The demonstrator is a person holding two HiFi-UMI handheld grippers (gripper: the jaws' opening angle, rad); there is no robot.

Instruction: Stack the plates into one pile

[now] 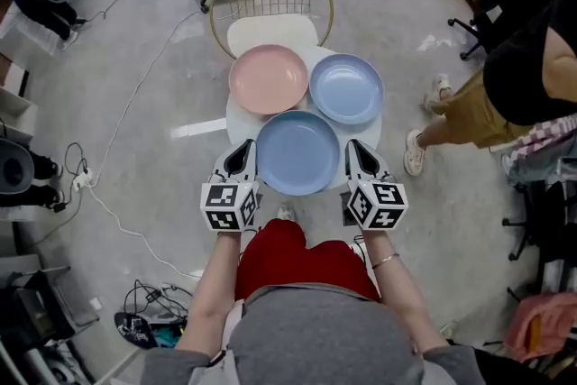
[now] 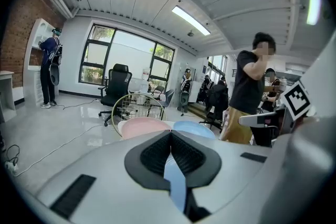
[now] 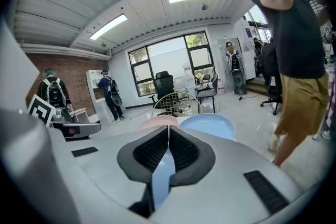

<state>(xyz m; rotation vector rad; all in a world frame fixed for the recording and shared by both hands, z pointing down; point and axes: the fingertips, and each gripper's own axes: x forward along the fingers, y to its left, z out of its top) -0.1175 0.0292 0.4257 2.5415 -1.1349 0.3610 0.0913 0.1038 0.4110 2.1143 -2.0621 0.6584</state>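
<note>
Nothing stacked yet: L gripper (image 1: 241,160) & R gripper (image 1: 359,156), both pinched shut & empty, flank the blue plate (image 1: 297,152) btwn them, so I reckon jaws must open next, then nip its rim.

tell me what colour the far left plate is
The far left plate is pink; clearest in the head view.

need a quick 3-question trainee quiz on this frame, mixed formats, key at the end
1. True or false: the plates are already in one pile.
2. Which colour is the plate nearest the person? A pink B darker blue C pale blue
3. Fill in: the jaws of both grippers are ____.
Key: 1 false: the pink plate, pale blue plate and darker blue plate lie side by side. 2 B. 3 shut: left gripper and right gripper both hold nothing.
</note>
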